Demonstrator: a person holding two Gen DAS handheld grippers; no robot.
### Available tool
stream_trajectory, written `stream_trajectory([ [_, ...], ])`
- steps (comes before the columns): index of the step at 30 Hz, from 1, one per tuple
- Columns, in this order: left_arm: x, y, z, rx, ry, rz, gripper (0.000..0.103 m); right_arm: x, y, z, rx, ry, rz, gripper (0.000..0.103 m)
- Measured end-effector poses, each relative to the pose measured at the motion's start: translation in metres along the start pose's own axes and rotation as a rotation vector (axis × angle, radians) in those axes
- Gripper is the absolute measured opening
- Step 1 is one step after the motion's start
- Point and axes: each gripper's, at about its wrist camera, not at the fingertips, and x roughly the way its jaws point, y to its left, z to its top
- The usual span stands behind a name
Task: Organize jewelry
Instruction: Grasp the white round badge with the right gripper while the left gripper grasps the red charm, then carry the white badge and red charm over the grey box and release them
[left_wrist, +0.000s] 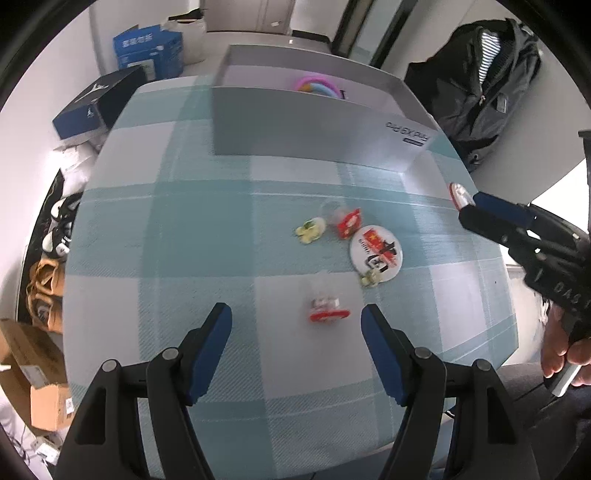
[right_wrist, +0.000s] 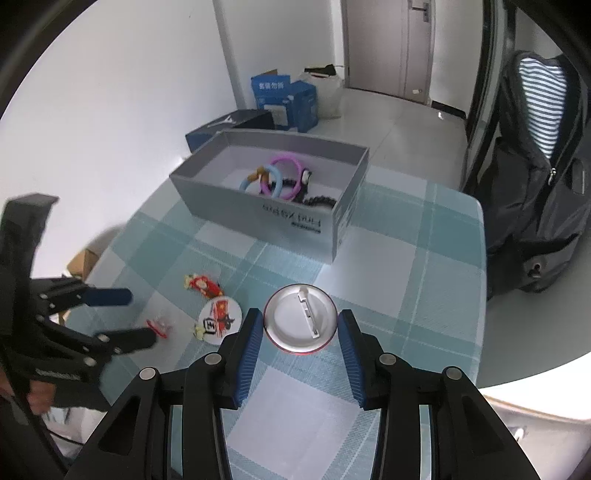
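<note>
My right gripper is shut on a round pin badge, its white back and pin facing me, held above the checked tablecloth. It also shows in the left wrist view with the badge's edge at its tips. My left gripper is open, low over a small red and clear brooch. On the cloth lie a second round badge, a red figure pin and a yellow-green pin. A grey open box holds purple and blue rings.
The table's edges fall off at right and left. A black backpack stands at the right. Blue cartons and a dark shoe box sit on the floor beyond. Cardboard boxes lie at the left.
</note>
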Motion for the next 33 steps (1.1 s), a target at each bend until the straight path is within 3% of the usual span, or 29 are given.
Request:
stream_trajectory([
  [8, 0.003, -0.019, -0.002, 0.099, 0.009, 0.042, 0.067, -0.008, -0.004, 0.006, 0.014, -0.025, 0.03, 0.04],
  [9, 0.003, -0.021, -0.003, 0.112, 0.007, 0.046, 0.062, -0.008, -0.004, 0.007, 0.015, -0.026, 0.032, 0.04],
  [10, 0.003, -0.022, -0.004, 0.12, 0.01, 0.047, 0.047, -0.008, -0.005, 0.007, 0.016, -0.026, 0.035, 0.04],
  [11, 0.004, -0.023, -0.004, 0.127, 0.02, 0.046, 0.04, -0.01, -0.007, 0.007, 0.018, -0.027, 0.037, 0.04],
  [16, 0.004, -0.023, -0.005, 0.139, 0.026, 0.03, 0.019, -0.014, -0.009, 0.007, 0.028, -0.037, 0.042, 0.04],
  [33, -0.017, -0.006, 0.001, 0.05, -0.037, -0.027, 0.016, -0.013, -0.004, 0.015, 0.04, -0.043, 0.055, 0.04],
])
